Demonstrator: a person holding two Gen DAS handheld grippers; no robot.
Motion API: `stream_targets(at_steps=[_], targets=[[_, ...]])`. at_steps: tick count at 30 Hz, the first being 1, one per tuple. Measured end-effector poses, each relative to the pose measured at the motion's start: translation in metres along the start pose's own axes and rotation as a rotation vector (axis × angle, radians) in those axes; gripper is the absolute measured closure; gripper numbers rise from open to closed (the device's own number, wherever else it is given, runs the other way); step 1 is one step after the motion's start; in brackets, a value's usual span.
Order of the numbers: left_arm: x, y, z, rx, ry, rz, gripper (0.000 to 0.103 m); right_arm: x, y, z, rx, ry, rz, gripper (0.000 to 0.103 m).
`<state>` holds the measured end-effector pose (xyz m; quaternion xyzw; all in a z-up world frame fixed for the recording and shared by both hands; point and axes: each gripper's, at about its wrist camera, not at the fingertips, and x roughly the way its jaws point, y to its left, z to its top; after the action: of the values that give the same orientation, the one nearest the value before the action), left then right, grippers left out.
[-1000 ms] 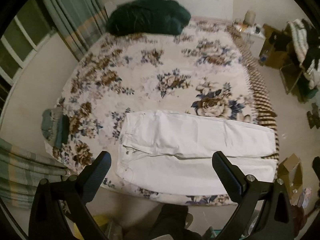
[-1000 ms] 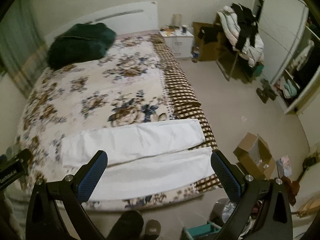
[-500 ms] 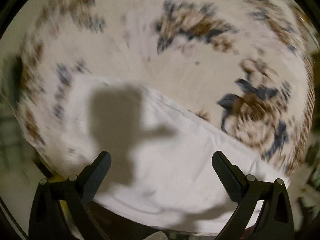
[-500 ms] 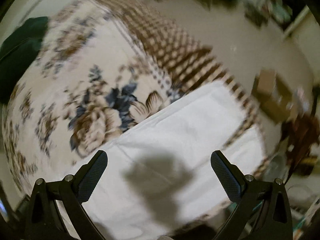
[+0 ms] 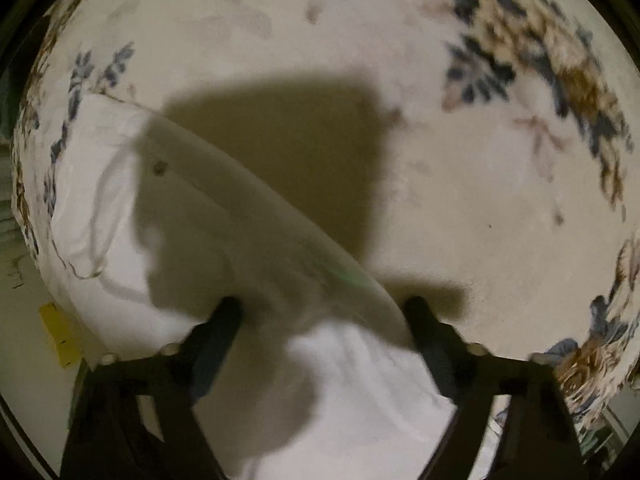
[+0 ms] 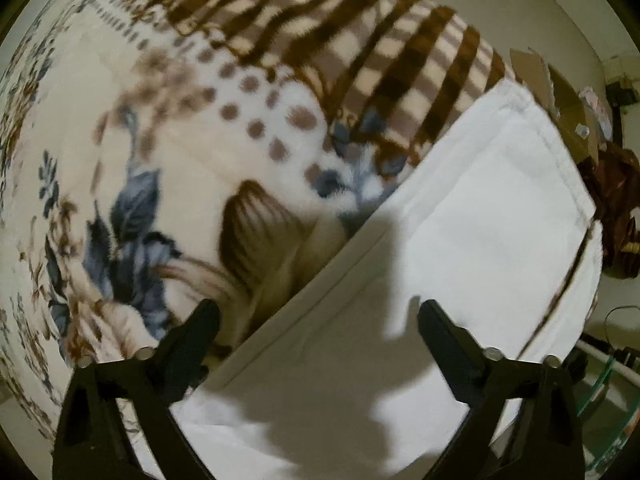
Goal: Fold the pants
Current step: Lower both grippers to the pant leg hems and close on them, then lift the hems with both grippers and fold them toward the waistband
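White pants (image 5: 120, 208) lie flat on a floral blanket (image 5: 460, 200). In the left wrist view their waist end, with a curved pocket seam, shows at left. My left gripper (image 5: 324, 312) points straight down on it. Its jaws are closing, and the pants' far edge runs between them, unpinched. In the right wrist view the pants' leg end (image 6: 480, 208) with its hem lies at right. My right gripper (image 6: 318, 316) straddles the leg's far edge. One fingertip (image 6: 208, 316) is over the blanket, the other over white cloth. These jaws are closing too.
The blanket's brown checked border (image 6: 400, 60) drops over the bed's side. On the floor beyond it are a cardboard box (image 6: 552, 80) and dark red cloth (image 6: 616, 200). A yellow item (image 5: 60, 332) lies on the floor by the waist end.
Both grippers have dropped from high above the bed to just over the pants and now look straight down. Their jaws stand narrower than before.
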<state>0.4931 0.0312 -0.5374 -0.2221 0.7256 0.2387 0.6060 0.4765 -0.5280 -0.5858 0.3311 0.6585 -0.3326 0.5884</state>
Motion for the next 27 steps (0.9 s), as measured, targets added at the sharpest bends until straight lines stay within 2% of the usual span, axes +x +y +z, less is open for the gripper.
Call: stream_targets(at_steps=[1,2,3,4,7,10,12,13,14,16,17,19,22,23,25,27], targets=[[-0.005,0.001,-0.003,0.000,-0.015,-0.010,0.054,0.001,-0.004,-0.002,0.007,0.005,0.006,0.042],[-0.014,0.004,-0.011,0.000,-0.036,-0.027,0.069,0.004,-0.009,-0.003,0.020,0.002,0.023,0.049],[-0.018,0.006,-0.014,0.004,-0.044,-0.052,0.080,0.003,-0.014,-0.004,0.030,-0.006,0.046,0.064],[-0.024,0.006,-0.019,0.011,-0.051,-0.074,0.086,0.000,-0.020,-0.005,0.038,-0.013,0.060,0.083],[-0.057,0.010,-0.044,0.046,-0.121,-0.119,0.091,-0.010,-0.031,-0.015,0.037,-0.040,0.100,0.095],[-0.098,0.022,-0.076,0.076,-0.184,-0.163,0.093,-0.028,-0.042,-0.028,-0.004,-0.078,0.133,0.098],[-0.128,0.042,-0.108,0.091,-0.218,-0.215,0.093,-0.042,-0.054,-0.039,-0.035,-0.098,0.163,0.098],[-0.129,0.055,-0.117,0.102,-0.233,-0.226,0.093,-0.049,-0.061,-0.045,-0.048,-0.106,0.178,0.098],[-0.144,0.068,-0.139,0.133,-0.259,-0.238,0.093,-0.056,-0.070,-0.051,-0.061,-0.114,0.194,0.098],[-0.137,0.110,-0.156,0.187,-0.297,-0.244,0.093,-0.074,-0.091,-0.072,-0.088,-0.122,0.221,0.099],[-0.131,0.124,-0.158,0.215,-0.304,-0.239,0.093,-0.090,-0.088,-0.072,-0.096,-0.123,0.231,0.098],[-0.111,0.131,-0.164,0.247,-0.299,-0.229,0.093,-0.101,-0.112,-0.084,-0.122,-0.125,0.244,0.098],[-0.089,0.173,-0.209,0.265,-0.235,-0.212,0.093,-0.102,-0.152,-0.105,-0.160,-0.120,0.228,0.099],[-0.074,0.180,-0.221,0.265,-0.210,-0.198,0.093,-0.094,-0.167,-0.119,-0.187,-0.117,0.198,0.098],[-0.052,0.200,-0.238,0.245,-0.159,-0.179,0.093,-0.097,-0.193,-0.146,-0.209,-0.101,0.159,0.099],[-0.020,0.212,-0.251,0.219,-0.104,-0.156,0.093,-0.077,-0.221,-0.165,-0.222,-0.061,0.110,0.099]])
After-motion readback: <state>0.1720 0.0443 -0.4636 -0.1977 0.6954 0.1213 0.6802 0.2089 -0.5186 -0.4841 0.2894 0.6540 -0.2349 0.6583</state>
